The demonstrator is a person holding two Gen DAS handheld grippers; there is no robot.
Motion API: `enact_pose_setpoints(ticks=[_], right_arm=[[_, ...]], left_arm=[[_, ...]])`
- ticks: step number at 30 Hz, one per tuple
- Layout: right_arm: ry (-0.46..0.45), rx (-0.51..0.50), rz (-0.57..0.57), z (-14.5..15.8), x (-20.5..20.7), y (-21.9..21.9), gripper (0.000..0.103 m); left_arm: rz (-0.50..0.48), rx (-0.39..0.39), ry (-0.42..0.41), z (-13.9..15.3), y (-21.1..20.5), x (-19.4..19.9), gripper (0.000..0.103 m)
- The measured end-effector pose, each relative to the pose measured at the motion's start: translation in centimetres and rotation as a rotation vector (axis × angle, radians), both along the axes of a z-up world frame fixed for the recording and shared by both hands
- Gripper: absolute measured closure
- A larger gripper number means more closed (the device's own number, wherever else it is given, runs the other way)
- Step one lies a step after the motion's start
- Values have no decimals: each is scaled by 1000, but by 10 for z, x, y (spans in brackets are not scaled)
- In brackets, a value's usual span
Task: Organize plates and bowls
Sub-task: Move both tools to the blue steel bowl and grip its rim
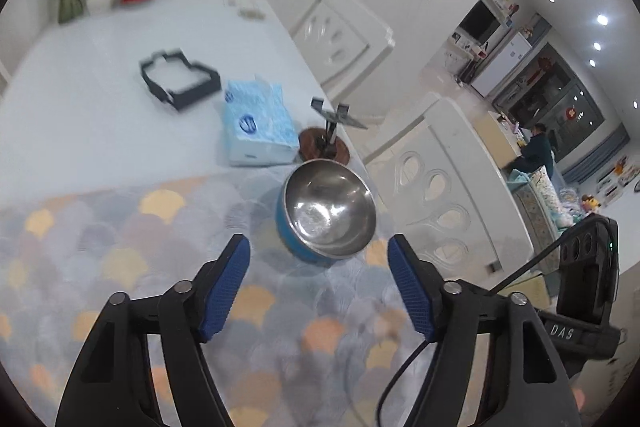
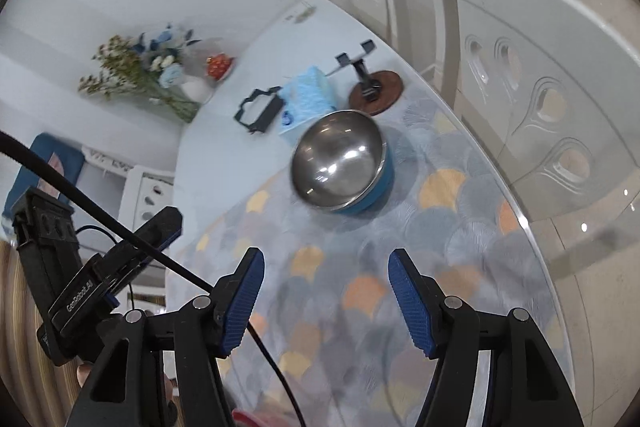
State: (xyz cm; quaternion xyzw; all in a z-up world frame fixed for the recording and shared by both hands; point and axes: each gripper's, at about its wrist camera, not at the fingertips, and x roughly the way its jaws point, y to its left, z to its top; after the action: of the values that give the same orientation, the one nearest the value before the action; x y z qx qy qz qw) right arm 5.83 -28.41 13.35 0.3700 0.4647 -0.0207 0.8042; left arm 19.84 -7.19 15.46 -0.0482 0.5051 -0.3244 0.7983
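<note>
Steel bowl with a blue outer shell (image 1: 329, 207) sits empty on the scale-patterned mat (image 1: 120, 267) covering the near part of your counter (image 1: 80, 67), ahead of both tools and touched by neither. Your left hand-held gripper (image 1: 319, 283) and right hand-held gripper (image 2: 326, 297) both hang with blue pads apart, nothing between them. Behind the bowl lie a pale blue tissue pack (image 1: 260, 127) and a black open tray (image 1: 180, 83).

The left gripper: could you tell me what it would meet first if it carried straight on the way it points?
Most likely the patterned mat just short of the steel bowl; the left gripper is open and empty, and depth is unclear.
</note>
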Motion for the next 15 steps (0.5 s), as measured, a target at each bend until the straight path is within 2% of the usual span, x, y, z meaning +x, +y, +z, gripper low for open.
enact_pose_setpoints(ticks=[4, 11, 14, 15], right_arm=[[32, 16, -14, -28, 30, -18, 40], [97, 51, -8, -78, 78, -32, 49], [108, 37, 11, -90, 94, -32, 54], [110, 32, 21, -94, 98, -31, 55]], left_arm=[[-4, 15, 65, -32, -20, 27, 41], [-2, 54, 153, -84, -44, 65, 51], [-13, 67, 173, -101, -51, 72, 64], [-9, 74, 174, -107, -52, 73, 71]])
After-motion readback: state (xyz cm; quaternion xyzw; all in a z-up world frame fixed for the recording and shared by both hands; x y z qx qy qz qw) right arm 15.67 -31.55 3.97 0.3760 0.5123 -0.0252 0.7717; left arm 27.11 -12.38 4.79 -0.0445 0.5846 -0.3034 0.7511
